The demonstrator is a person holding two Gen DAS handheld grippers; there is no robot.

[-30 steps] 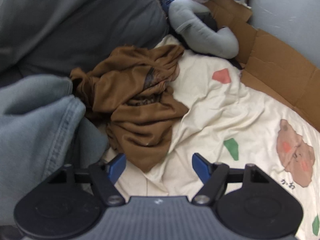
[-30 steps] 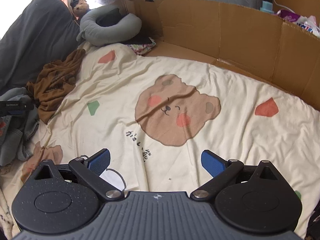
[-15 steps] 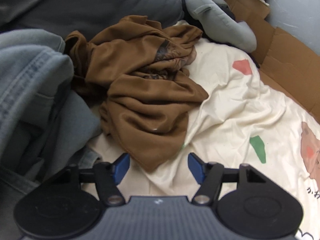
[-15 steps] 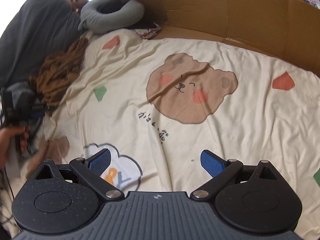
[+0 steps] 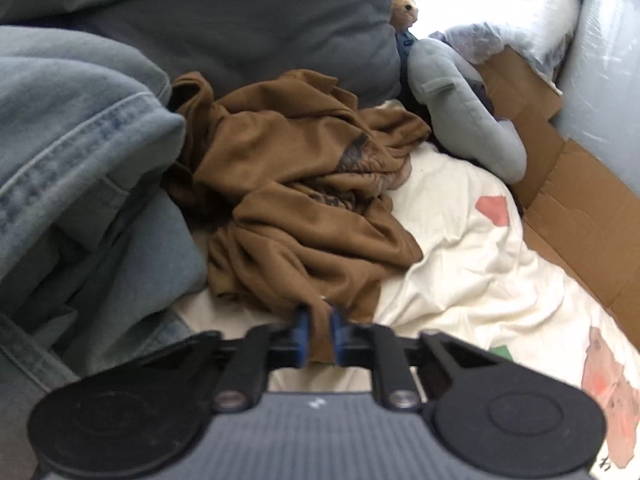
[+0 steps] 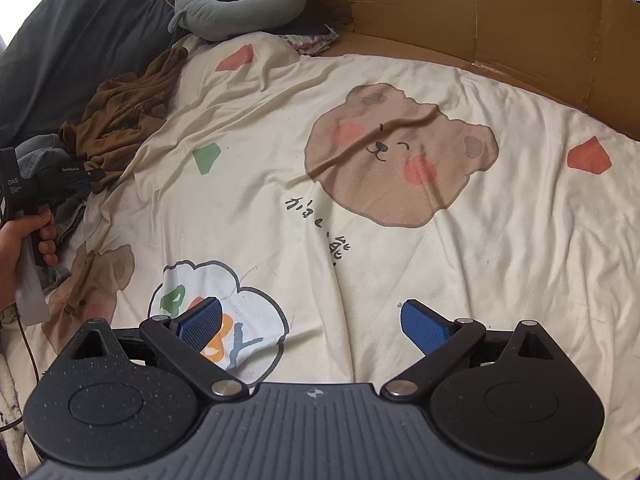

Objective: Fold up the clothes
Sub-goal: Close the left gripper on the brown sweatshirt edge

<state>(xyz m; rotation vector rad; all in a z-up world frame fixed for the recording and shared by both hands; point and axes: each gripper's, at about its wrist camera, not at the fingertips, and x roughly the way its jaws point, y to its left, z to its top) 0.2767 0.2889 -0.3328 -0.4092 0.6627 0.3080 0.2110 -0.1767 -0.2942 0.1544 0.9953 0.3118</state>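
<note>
A crumpled brown shirt [image 5: 304, 200] lies on the cream bear-print bedsheet [image 5: 472, 264]. My left gripper [image 5: 318, 332] is shut on the shirt's near hem, its blue pads [image 5: 301, 330] pinching the fabric. In the right wrist view the brown shirt [image 6: 124, 112] lies at the far left, and my left gripper [image 6: 90, 178] reaches its lower edge. My right gripper [image 6: 316, 320] is open and empty, low over the sheet [image 6: 360, 208] near a cloud print.
Light blue jeans [image 5: 68, 152] are piled left of the shirt. A dark grey pillow [image 5: 240, 20] and a grey neck pillow [image 5: 460, 112] lie behind. Cardboard walls [image 6: 500, 20] line the bed's far side.
My left gripper moved forward to the brown shirt and shut on its near hem. My right gripper stayed open and shifted a little over the sheet.
</note>
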